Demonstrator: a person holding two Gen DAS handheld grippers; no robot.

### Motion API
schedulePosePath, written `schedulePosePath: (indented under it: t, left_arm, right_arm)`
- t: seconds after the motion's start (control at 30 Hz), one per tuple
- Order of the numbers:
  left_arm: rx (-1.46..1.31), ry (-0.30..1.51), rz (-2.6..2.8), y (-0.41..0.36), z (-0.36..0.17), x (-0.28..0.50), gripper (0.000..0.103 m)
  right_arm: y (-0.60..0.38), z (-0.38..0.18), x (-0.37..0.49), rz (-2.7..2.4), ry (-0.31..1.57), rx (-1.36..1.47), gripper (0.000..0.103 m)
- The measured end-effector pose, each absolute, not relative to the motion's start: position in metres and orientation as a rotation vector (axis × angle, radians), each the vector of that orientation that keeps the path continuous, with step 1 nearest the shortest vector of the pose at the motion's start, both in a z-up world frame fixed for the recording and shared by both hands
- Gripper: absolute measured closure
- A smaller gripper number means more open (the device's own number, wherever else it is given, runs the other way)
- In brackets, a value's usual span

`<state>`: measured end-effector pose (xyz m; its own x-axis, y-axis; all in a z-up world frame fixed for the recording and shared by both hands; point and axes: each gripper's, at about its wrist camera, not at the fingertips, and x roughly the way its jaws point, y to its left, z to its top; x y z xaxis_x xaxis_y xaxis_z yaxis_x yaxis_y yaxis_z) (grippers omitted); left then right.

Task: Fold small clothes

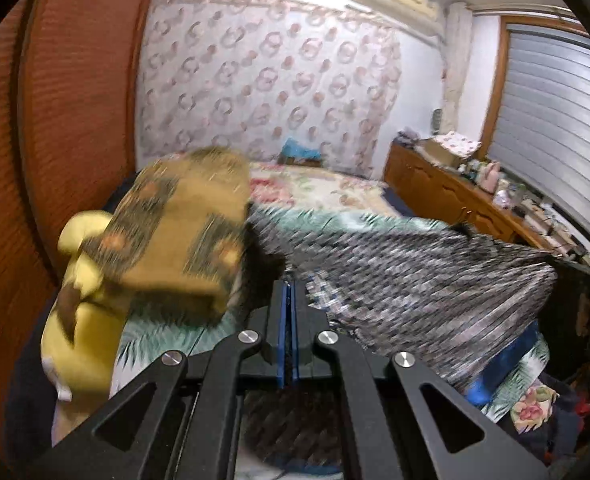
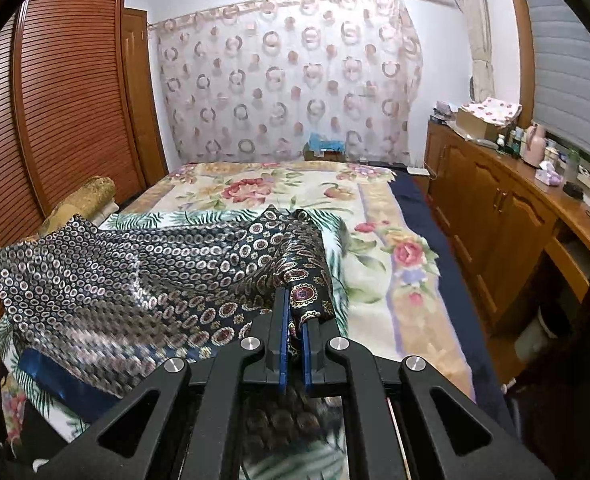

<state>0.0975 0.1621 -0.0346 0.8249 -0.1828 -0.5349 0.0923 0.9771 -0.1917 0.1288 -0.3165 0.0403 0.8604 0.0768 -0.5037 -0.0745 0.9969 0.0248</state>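
— What is the right gripper (image 2: 294,304) doing over the floral bedspread (image 2: 379,280)?

— Its blue pads are pinching a bunched edge of the dark patterned garment (image 2: 143,276), which is hanging stretched above the bed towards the left.

— And the left gripper (image 1: 289,292)?

— Its jaws are standing pressed together; the same cloth (image 1: 415,280), blurred, is spreading from its tips, though the grip itself is hard to make out. A yellow plush toy (image 1: 83,308) is lying beside a mustard pillow (image 1: 179,240).
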Motion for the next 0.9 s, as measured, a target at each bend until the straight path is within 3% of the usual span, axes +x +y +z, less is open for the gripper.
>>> schedulePosePath:
  t: [0.23, 0.5, 0.63, 0.67, 0.73, 0.77, 0.83, 0.9]
  left_arm:
    - [-0.204, 0.748, -0.091, 0.174, -0.105, 0.094, 0.1]
    - [-0.15, 0.806, -0.084, 0.158, -0.116, 0.098, 0.1]
    - [-0.178, 0.784, -0.1, 0.164, -0.106, 0.094, 0.099]
    - [-0.173, 0.772, -0.093, 0.165, -0.101, 0.093, 0.096]
    - [-0.164, 0.74, -0.092, 0.166, -0.09, 0.09, 0.077]
    - [-0.16, 0.725, -0.094, 0.166, -0.085, 0.089, 0.074]
    - [-0.154, 0.697, -0.104, 0.166, -0.075, 0.088, 0.057]
    - [-0.146, 0.689, -0.117, 0.166, -0.069, 0.092, 0.055]
  right_arm:
    - [-0.319, 0.009, 0.131, 0.061, 0.645, 0.015, 0.098]
    - [-0.314, -0.005, 0.159, 0.061, 0.745, 0.001, 0.098]
    - [-0.321, 0.007, 0.156, 0.061, 0.727, 0.024, 0.083]
    - [-0.324, 0.013, 0.154, 0.063, 0.715, 0.029, 0.079]
    - [-0.329, 0.023, 0.148, 0.064, 0.685, 0.031, 0.074]
    - [-0.33, 0.028, 0.147, 0.066, 0.667, 0.029, 0.072]
    - [-0.333, 0.042, 0.146, 0.06, 0.633, 0.02, 0.065]
    - [-0.333, 0.055, 0.149, 0.05, 0.61, 0.005, 0.064]
